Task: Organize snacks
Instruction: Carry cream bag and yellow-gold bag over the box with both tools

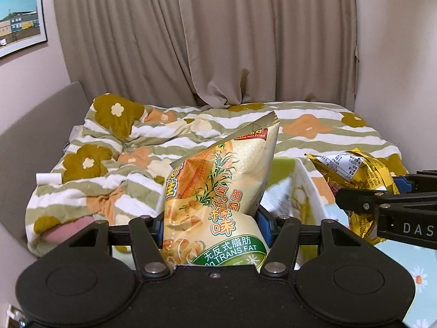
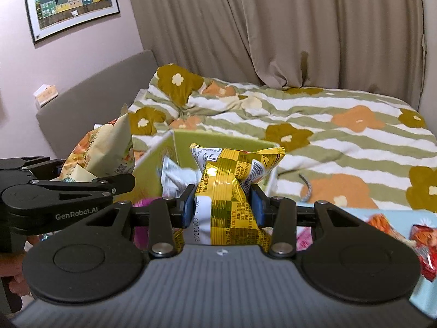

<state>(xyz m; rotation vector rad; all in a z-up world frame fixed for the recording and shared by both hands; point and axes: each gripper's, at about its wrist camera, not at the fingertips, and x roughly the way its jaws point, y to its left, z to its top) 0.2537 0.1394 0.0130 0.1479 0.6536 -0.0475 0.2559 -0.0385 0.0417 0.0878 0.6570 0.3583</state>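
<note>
My left gripper [image 1: 211,225] is shut on a cream corn-snack bag [image 1: 218,191] and holds it upright above the table; the bag also shows in the right wrist view [image 2: 103,150]. My right gripper [image 2: 222,205] is shut on a crinkled yellow-gold snack packet [image 2: 232,180] and holds it in front of a green open box [image 2: 218,140]. The packet [image 1: 355,172] and the right gripper [image 1: 387,205] show at the right of the left wrist view. The box [image 1: 284,169] sits behind the cream bag, with a silvery-white packet [image 2: 177,176] inside it.
Red and orange snack packets [image 2: 420,246] lie on a light blue flowered cloth [image 2: 355,213] at the right. A bed with a striped flowered quilt [image 2: 300,114] lies behind, with a grey headboard [image 2: 95,90] and beige curtains [image 2: 273,27]. A pink packet [image 2: 142,229] sits below the box.
</note>
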